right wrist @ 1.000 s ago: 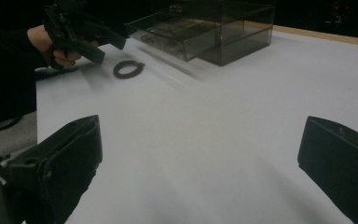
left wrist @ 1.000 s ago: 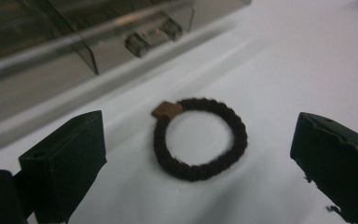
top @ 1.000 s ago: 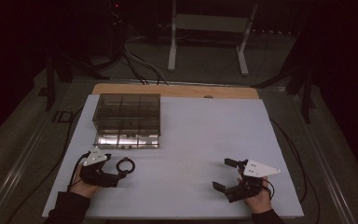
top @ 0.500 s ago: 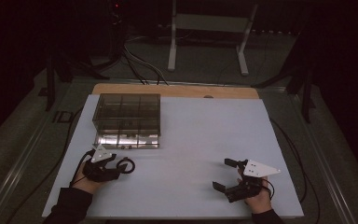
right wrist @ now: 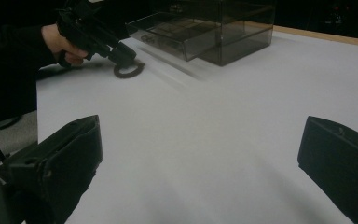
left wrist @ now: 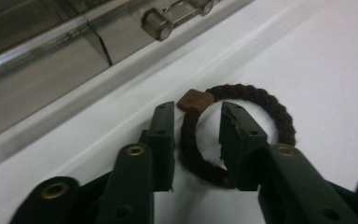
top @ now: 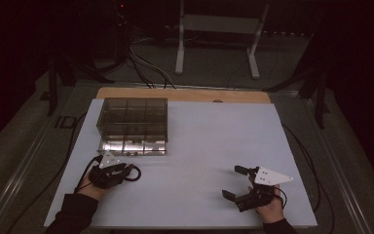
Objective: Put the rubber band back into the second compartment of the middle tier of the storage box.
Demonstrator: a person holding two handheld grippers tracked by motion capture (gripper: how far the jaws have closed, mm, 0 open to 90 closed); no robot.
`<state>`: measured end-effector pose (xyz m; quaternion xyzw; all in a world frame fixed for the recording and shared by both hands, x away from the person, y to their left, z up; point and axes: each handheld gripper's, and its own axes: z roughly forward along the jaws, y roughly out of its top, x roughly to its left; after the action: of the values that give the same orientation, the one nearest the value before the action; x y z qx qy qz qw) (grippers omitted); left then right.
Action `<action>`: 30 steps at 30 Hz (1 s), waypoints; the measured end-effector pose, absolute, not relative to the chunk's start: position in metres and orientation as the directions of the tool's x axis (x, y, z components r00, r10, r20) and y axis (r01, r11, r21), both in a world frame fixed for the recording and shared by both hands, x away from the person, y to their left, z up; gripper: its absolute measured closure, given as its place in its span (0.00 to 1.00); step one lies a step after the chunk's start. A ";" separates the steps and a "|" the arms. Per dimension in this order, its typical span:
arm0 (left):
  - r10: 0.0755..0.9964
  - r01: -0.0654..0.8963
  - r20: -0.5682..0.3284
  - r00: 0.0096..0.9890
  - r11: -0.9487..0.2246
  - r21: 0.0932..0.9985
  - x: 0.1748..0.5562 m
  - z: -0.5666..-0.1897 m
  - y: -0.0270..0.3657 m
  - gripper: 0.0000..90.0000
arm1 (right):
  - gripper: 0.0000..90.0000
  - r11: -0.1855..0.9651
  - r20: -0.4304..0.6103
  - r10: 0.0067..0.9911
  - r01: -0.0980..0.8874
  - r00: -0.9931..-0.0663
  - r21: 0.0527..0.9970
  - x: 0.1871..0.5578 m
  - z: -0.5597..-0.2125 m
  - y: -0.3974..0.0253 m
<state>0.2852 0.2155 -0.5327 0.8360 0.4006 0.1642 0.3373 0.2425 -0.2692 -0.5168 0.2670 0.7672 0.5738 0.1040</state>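
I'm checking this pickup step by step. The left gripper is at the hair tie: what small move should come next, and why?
Probably shut the left gripper. Its jaws stand apart astride one side of the brown hair tie, which lies flat on the white table beside the drawer box, so the band already sits between them. The right gripper rests open, far off.

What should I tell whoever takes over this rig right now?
Left gripper: jaws part open, straddling one side of the brown hair tie, not yet closed on it.
Right gripper: open, holding nothing, low over the white table.
The hair tie lies flat on the table just in front of the smoky drawer box, whose bottom drawer is pulled out.
Left to do: close on the tie, lift it, probably into the drawer.
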 end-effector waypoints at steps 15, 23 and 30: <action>0.779 0.581 -0.028 0.626 -0.442 0.683 0.288 -0.531 0.217 0.97 | 0.00 0.199 0.144 0.530 0.288 -0.836 0.937 0.243 -0.516 -0.269; 0.774 0.572 -0.028 0.633 -0.442 0.691 0.283 -0.521 0.215 0.98 | 0.00 0.194 0.149 0.533 0.292 -0.833 0.937 0.243 -0.516 -0.269; 0.751 0.546 -0.012 0.661 -0.469 0.694 0.277 -0.514 0.209 0.98 | 0.00 0.189 0.152 0.535 0.293 -0.831 0.937 0.243 -0.516 -0.269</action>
<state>0.2766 0.2090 -0.5140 0.8441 0.3840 0.1489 0.3434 0.2429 -0.2691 -0.5164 0.2709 0.7638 0.5763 0.1052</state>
